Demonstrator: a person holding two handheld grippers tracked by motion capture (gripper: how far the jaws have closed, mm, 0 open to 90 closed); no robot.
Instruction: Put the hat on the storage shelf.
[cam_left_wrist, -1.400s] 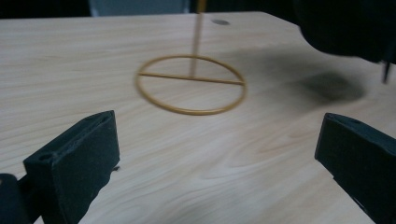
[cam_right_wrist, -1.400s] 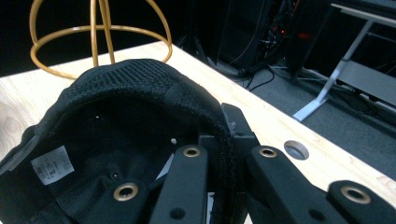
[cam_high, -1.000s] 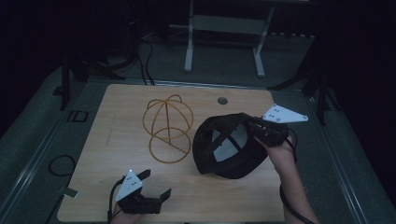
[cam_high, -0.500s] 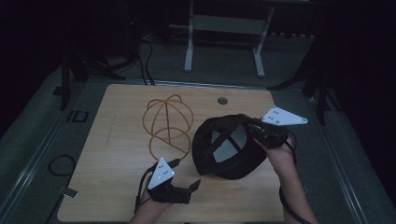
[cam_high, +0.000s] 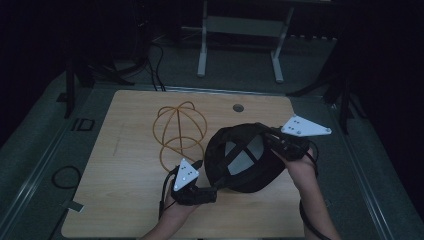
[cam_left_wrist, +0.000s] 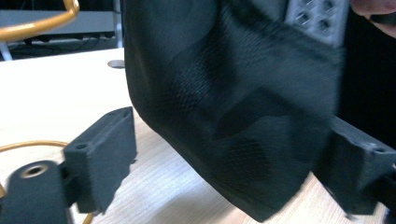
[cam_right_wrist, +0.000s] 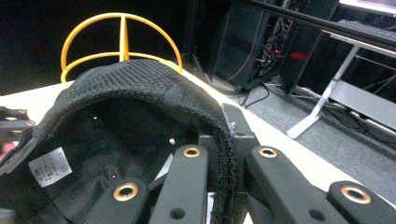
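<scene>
I hold the black mesh cap (cam_high: 245, 159) in the middle right of the high view, lifted and tilted above the wooden surface (cam_high: 125, 150), with its open inside turned toward the camera. The right claw (cam_high: 272, 141) is pressed together on the cap's rim; in the right gripper view the woven rim (cam_right_wrist: 219, 140) passes between the two jaws, so this grip looks firm to me. The left claw (cam_high: 212, 192) is at the lower edge of the cap, and in the left gripper view its jaws stand spread, one on each side of the hanging fabric (cam_left_wrist: 233, 116), not yet pinching it.

I judge that the step in hand is to take the opposite edge with the left claw, so that the cap can be opened and carried to the yellow wire cap stand (cam_high: 180, 131), which is just to the upper left of the cap in the high view.

To do this well, I should push the left claw a little deeper, so it catches the thick rim and not only the thin mesh. Then I press it together slowly and keep the right hand quiet. If I pull the two sides apart too early, the fabric may slip out.
</scene>
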